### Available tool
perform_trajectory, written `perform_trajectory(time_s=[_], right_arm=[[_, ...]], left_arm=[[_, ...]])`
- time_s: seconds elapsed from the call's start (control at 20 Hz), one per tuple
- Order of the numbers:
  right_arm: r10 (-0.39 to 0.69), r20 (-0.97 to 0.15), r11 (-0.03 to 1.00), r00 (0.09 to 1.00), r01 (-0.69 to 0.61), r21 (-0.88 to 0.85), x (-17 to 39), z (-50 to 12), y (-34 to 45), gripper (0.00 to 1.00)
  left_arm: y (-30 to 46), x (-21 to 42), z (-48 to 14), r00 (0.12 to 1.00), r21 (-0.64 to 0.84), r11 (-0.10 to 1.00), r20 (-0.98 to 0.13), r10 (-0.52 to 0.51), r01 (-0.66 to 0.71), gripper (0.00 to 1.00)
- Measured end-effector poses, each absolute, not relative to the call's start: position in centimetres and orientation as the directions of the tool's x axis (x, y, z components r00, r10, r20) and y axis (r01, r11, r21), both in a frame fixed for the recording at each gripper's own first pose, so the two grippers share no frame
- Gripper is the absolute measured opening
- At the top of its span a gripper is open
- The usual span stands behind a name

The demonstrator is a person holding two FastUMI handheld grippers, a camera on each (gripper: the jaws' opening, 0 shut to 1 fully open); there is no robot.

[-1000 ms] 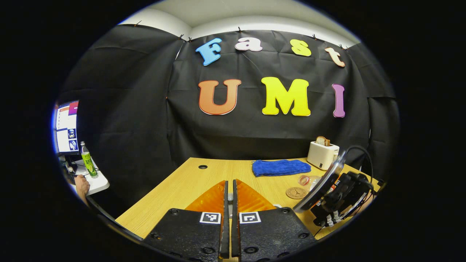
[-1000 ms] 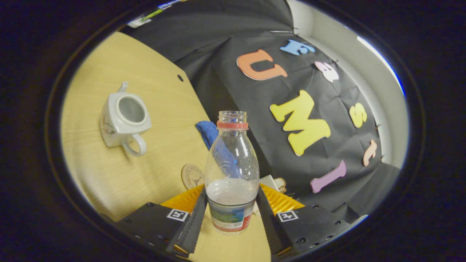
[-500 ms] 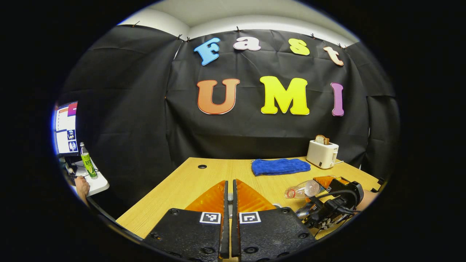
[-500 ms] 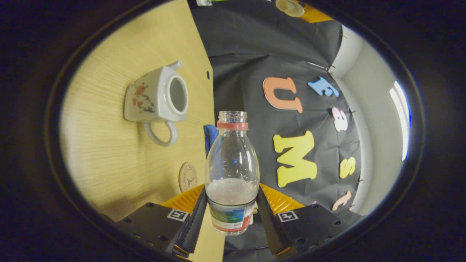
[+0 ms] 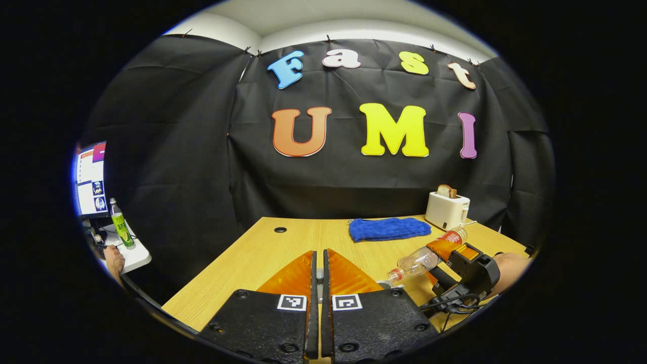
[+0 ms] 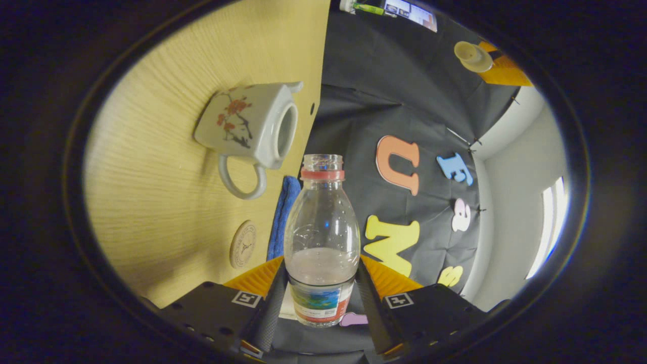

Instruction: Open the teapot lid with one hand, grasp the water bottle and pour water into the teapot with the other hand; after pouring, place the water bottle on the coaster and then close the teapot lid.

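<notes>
Left gripper view: left tongs (image 5: 317,275) are pinched nearly together on something small, can't tell what. Over to the right, the right tongs (image 5: 438,251) hold the water bottle (image 5: 422,258) tipped neck-down over the bench (image 5: 263,253). Right gripper view: teapot (image 6: 247,129) sits open-mouthed on the left, coaster (image 6: 243,243) beside the blue cloth (image 6: 281,217), bottle clamped in the middle.

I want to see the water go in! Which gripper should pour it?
The right gripper: it's shut on the water bottle, tipped toward the open teapot. The left gripper holds the lid.
</notes>
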State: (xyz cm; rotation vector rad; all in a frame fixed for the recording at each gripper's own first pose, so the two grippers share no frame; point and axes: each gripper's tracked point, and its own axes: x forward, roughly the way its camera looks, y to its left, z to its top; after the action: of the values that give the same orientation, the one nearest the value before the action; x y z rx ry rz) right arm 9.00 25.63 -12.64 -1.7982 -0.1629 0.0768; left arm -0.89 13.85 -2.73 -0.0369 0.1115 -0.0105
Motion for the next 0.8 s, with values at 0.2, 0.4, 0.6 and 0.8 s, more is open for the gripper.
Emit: perform_trajectory(time_s=[0.2, 0.4, 0.6, 0.8], right_arm=[[0.172, 0.059, -0.308, 0.983, 0.110, -0.945, 9.3, -12.1, 26.1, 0.73], [0.196, 0.092, -0.349, 0.976, 0.157, -0.924, 9.2, -11.4, 26.5, 0.73], [0.222, 0.118, -0.393, 0.968, 0.199, -0.898, 9.1, -10.5, 27.2, 0.73], [0.240, 0.151, -0.432, 0.959, 0.244, -0.868, 8.6, -9.6, 27.3, 0.73]], left_arm=[[13.9, -0.9, -3.0, 0.993, -0.031, 0.999, -0.121, -0.012, 0.008, 0.04], [13.7, -0.9, -2.9, 0.993, -0.022, 1.000, -0.119, -0.016, 0.013, 0.04], [13.6, -0.9, -2.9, 0.993, -0.016, 1.000, -0.119, -0.018, 0.016, 0.04], [13.5, -1.0, -2.8, 0.993, -0.009, 1.000, -0.117, -0.020, 0.019, 0.04]])
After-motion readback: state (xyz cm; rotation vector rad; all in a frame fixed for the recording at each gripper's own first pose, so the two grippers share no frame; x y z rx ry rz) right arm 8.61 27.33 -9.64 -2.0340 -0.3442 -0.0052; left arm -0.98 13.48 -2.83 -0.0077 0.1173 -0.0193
